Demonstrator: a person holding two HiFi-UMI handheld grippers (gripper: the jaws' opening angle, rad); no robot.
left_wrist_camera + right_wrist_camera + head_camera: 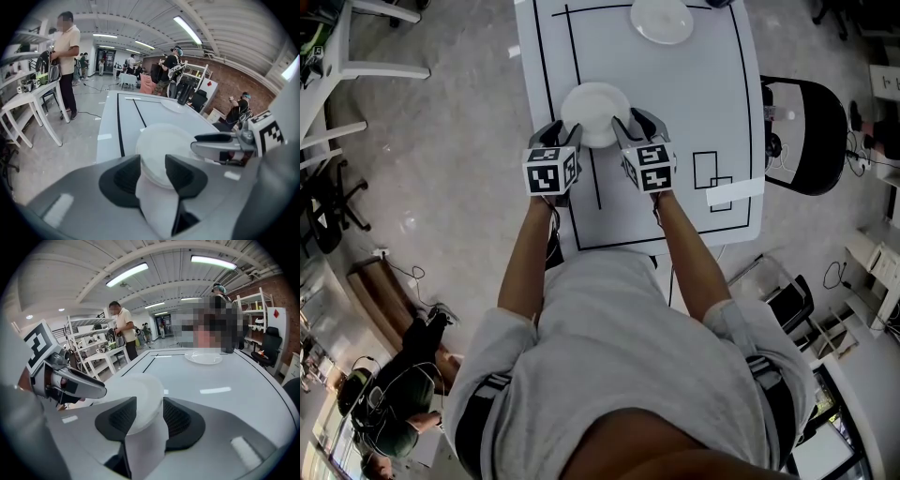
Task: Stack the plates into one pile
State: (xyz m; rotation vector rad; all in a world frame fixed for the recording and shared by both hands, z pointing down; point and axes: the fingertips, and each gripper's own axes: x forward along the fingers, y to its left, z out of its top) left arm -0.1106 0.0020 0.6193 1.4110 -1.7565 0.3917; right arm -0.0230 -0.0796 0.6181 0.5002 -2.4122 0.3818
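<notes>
Plate [595, 111] flanked by left tool [562, 133], right tool [636, 124] in head view; gripper views show rim between spread jaws.

Two white plates lie on the one tabletop [712, 94]: the nearer plate [595, 112] in the middle part, toward the left edge, and the farther plate [662, 21] at the far edge. Whether the nearer one is more than one, I cannot tell. There are two grippers: the left gripper [564, 133] and the right gripper [636, 125]. One black chair [811, 136] stands beside the right edge.
</notes>
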